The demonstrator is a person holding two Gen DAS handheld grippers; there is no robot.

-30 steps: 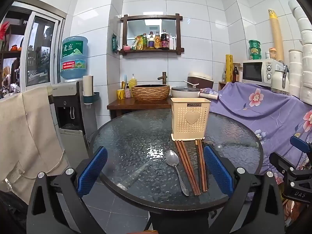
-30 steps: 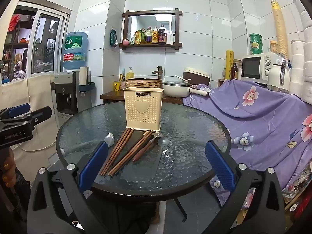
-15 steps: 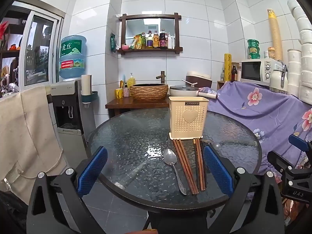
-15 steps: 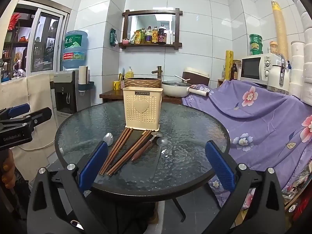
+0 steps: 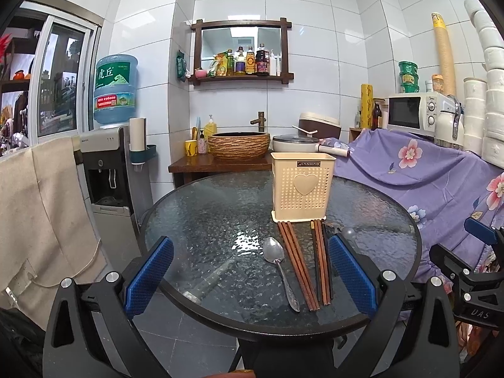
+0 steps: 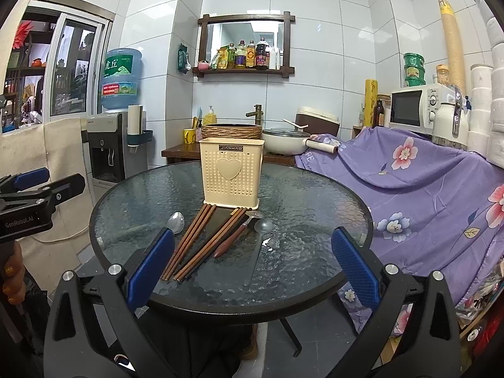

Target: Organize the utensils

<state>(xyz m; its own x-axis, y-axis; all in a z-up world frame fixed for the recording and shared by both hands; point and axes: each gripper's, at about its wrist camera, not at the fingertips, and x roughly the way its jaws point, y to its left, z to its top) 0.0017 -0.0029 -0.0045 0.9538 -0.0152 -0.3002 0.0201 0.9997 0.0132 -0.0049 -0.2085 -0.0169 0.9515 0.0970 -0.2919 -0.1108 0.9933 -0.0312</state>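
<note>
A beige perforated utensil holder (image 5: 301, 187) (image 6: 231, 173) stands upright on the round glass table (image 5: 195, 220) (image 6: 315, 201). In front of it lie several brown chopsticks (image 5: 297, 263) (image 6: 192, 241), a metal spoon (image 5: 280, 271) (image 6: 175, 222), a grey spoon (image 6: 259, 245) and a wooden-handled utensil (image 6: 234, 241). My left gripper (image 5: 250, 275) is open and empty, above the table's near edge. My right gripper (image 6: 252, 271) is open and empty, above the near edge, also showing at the right edge of the left wrist view (image 5: 472, 267).
A water dispenser (image 5: 108, 170) stands left of the table. A purple flowered cloth (image 5: 425, 170) covers a counter at right, with a microwave (image 5: 415, 111). Behind the table is a wooden stand with a woven basin (image 5: 238, 145) and a pot (image 5: 294, 143).
Both grippers have drifted slightly toward the table, so the holder and utensils sit a little nearer in view. Nothing was grasped or moved.
</note>
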